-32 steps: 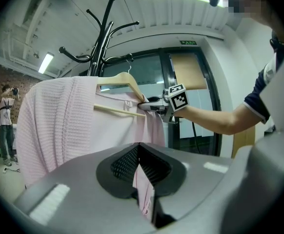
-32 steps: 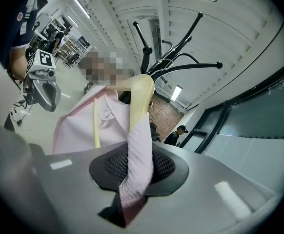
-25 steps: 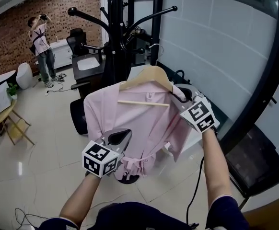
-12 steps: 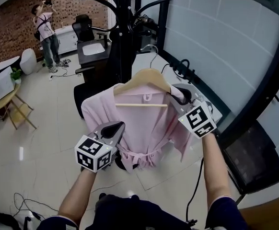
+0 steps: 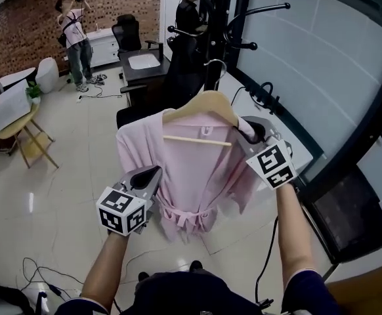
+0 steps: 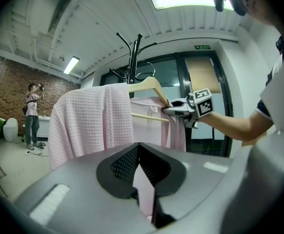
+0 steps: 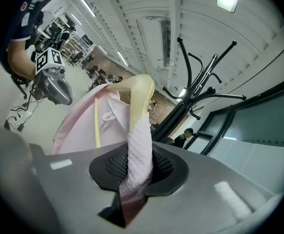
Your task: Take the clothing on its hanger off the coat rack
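Observation:
A pink waffle robe point(image 5: 191, 169) hangs on a wooden hanger point(image 5: 204, 104) in mid-air, in front of me. My right gripper point(image 5: 253, 131) is shut on the hanger's right shoulder, with the robe's fabric pinched in its jaws point(image 7: 137, 165). My left gripper point(image 5: 153, 174) is shut on a fold of the robe's lower left side; a thin pink strip shows between its pads point(image 6: 141, 179). The black coat rack point(image 5: 220, 18) stands behind, and the hanger's metal hook point(image 5: 212, 64) hangs apart from its arms.
A glass wall point(image 5: 309, 64) with a dark frame runs along the right. Behind the rack stand a desk point(image 5: 142, 61) and office chair point(image 5: 128, 28). A person point(image 5: 76, 28) stands at the far left brick wall. A wooden chair point(image 5: 23, 126) is left; cables point(image 5: 33, 274) lie on the floor.
Both grippers have carried the robe and hanger back from the coat rack, which now sits farther off at the top of the head view. Both grips are unchanged.

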Motion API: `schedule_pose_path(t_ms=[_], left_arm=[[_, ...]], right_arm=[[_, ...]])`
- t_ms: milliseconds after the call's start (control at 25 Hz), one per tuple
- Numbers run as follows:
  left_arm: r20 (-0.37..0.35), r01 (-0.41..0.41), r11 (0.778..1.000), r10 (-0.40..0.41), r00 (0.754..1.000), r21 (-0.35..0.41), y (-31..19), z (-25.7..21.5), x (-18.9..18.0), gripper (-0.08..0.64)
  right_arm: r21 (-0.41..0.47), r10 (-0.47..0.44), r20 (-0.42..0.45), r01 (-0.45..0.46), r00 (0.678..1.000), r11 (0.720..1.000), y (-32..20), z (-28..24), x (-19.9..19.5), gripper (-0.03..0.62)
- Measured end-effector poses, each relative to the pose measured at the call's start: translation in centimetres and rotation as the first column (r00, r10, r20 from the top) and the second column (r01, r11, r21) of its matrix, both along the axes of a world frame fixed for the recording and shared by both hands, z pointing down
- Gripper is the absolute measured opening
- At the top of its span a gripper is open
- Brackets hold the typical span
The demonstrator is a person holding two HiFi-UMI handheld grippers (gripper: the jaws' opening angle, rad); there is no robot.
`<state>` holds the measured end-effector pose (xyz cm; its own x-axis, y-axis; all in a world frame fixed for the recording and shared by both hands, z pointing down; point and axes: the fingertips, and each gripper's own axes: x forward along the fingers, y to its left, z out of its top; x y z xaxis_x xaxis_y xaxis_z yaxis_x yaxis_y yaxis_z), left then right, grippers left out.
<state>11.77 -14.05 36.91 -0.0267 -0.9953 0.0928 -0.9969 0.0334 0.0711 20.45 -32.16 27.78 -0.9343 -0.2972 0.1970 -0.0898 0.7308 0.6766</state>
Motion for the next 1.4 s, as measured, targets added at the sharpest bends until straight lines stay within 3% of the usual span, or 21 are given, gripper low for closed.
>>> schedule_pose_path(t_ms=[720,1120,1400], left_arm=[[0.033,0.125,0.992,-0.123,0.992,-0.036,17.5,0.5,-17.1,0.012],[0.017,0.178,0.983,-0.178,0.984,-0.03,19.4,1.0,-24.7,0.012],[0.031,0.179,0.983,-0.179,0.983,-0.027,17.8,1.0,-32.9,0.012]], right_arm=[[-0.115,0.073,0.053,-0.066,0.996,0.991,13.4,0.6,-16.6,0.077],[-0.127,0.051,0.076,-0.041,0.996,0.991,14.9,-0.6,-26.2,0.077],[-0.166,0.007,0.079,0.007,0.997,0.986,14.5,0.4,-35.1,0.077]])
